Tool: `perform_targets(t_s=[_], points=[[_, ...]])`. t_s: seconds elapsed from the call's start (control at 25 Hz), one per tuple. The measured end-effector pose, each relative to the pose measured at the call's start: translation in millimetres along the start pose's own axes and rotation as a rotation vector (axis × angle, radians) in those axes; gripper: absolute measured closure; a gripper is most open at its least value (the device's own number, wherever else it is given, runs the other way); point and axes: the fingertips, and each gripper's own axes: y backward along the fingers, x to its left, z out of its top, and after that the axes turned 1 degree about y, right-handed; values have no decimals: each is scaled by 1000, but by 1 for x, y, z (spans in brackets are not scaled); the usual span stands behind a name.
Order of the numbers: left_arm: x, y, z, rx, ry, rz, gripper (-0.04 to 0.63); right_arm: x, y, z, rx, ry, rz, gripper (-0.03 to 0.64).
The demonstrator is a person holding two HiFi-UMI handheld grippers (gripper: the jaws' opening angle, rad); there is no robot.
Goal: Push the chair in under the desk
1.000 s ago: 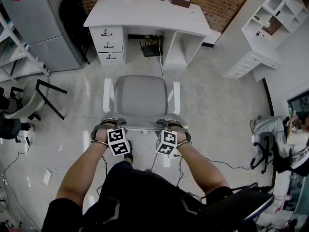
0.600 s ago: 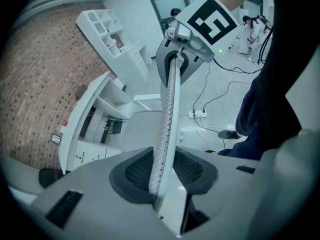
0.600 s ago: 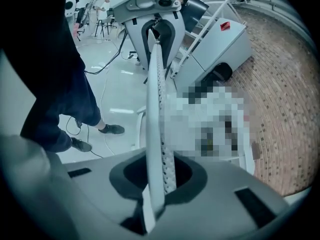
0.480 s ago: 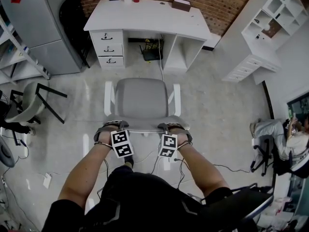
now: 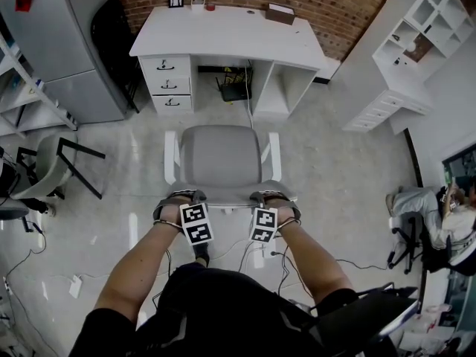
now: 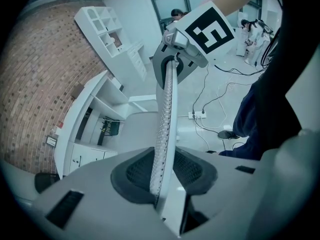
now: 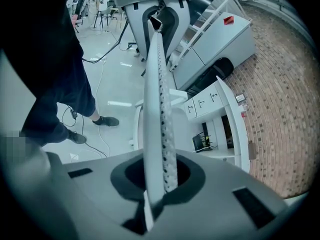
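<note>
Head view: grey chair [image 5: 220, 155] stands on the floor [image 5: 327, 169] on the near side of the white desk [image 5: 223, 28], seat facing the desk's opening, a strip of bare floor between them; not yet under the desk. Left gripper [image 5: 178, 196] and right gripper [image 5: 272, 196] sit at the left and right ends of the backrest [image 5: 223, 192] top edge. Left gripper view: jaws closing, the perforated backrest edge between the pads [image 6: 135, 171], both pressing against it. Right gripper view: jaws closing, nearly together, pinching the same thin edge; desk drawers [image 7: 205, 101] and brick wall [image 7: 280, 84] beyond, at right.
</note>
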Motion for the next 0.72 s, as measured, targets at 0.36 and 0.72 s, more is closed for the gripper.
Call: perform_targets(t_s=[0.36, 0.72], points=[[16, -7, 0, -7, -37, -74, 494, -18, -12, -3, 54, -26, 23, 589], [30, -26, -15, -16, -103, -96, 548, -29, -19, 6, 78, -51, 49, 589]])
